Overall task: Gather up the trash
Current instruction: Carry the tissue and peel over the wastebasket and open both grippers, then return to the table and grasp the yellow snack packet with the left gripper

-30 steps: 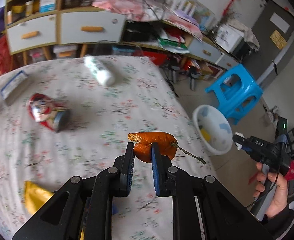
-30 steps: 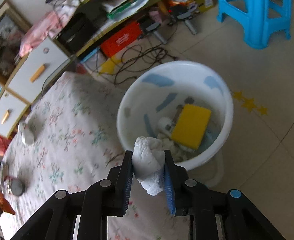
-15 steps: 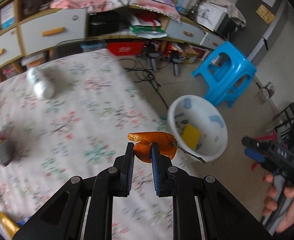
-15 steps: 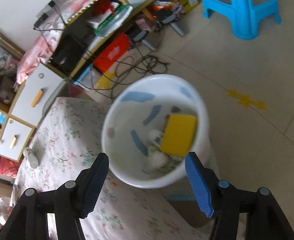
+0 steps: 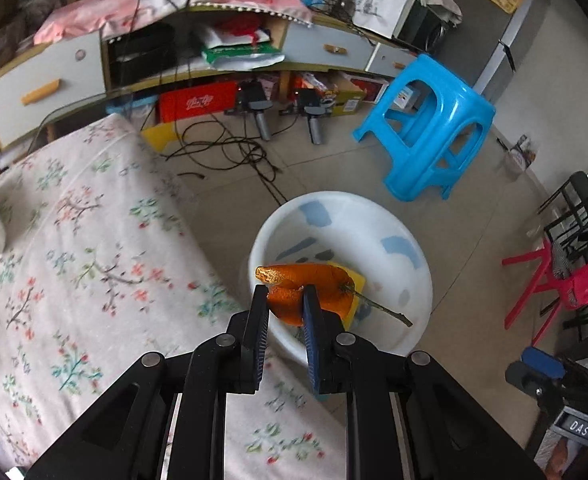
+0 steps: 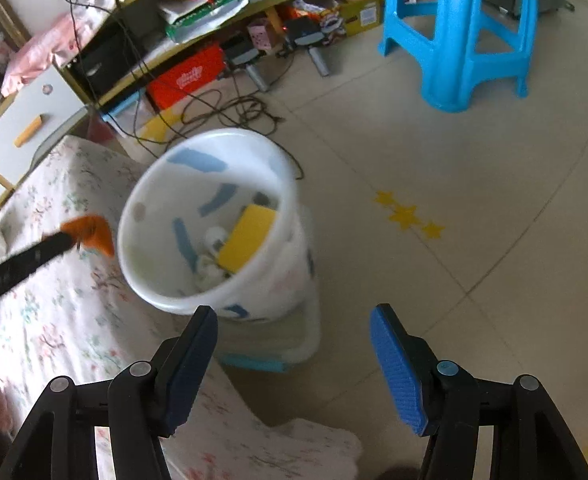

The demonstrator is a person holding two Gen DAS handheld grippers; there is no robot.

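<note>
The left gripper (image 5: 284,304) has its fingers pinched close on an orange peel (image 5: 308,290), which sticks out past the fingertips with a thin stem trailing to the right of them. Beyond the tips sits the white bucket (image 5: 414,256), its mouth just ahead of and below the peel; a yellow sponge-like block (image 6: 246,236) and some white scraps lie inside it. The right gripper (image 6: 294,344) is spread wide and holds nothing, with the bucket ahead and to the left of its fingers. From the right wrist view the peel seems to be over the flowered bedspread (image 5: 74,240) beside the rim, not over the opening, so a release here could likely drop it on the cloth or bounce it off the edge. The stem could also catch on a finger pad and drag the peel sideways. The light bucket may tip if a finger knocks its rim. Readable writing is scarce: "DAS" shows on a label at the far lower right of the left view; the script on the red box (image 5: 198,100) under the shelf is not legible.
</note>
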